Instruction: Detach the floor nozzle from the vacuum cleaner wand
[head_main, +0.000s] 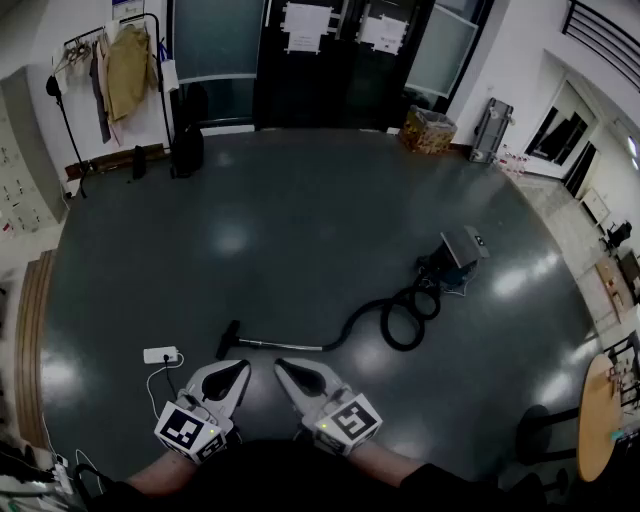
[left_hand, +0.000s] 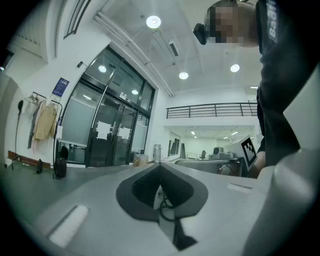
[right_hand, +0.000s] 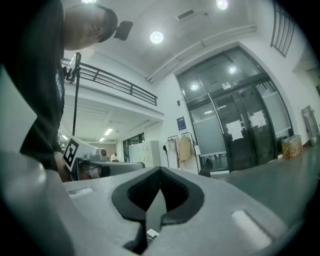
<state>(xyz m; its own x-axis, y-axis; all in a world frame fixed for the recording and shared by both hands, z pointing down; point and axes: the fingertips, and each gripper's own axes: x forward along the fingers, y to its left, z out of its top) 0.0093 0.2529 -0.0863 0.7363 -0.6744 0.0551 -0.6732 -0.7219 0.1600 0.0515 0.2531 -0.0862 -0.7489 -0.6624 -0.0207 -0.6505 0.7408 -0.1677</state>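
The vacuum cleaner lies on the dark floor. Its black floor nozzle sits at the left end of the thin wand, which runs right into the coiled black hose and the grey vacuum body. My left gripper and right gripper are held side by side just short of the wand, pointing at it, both shut and empty. In the left gripper view the left gripper has its jaws together; in the right gripper view the right gripper shows the same.
A white power strip with its cable lies on the floor left of the nozzle. A coat rack and glass doors stand at the far wall. A round wooden table is at the right edge.
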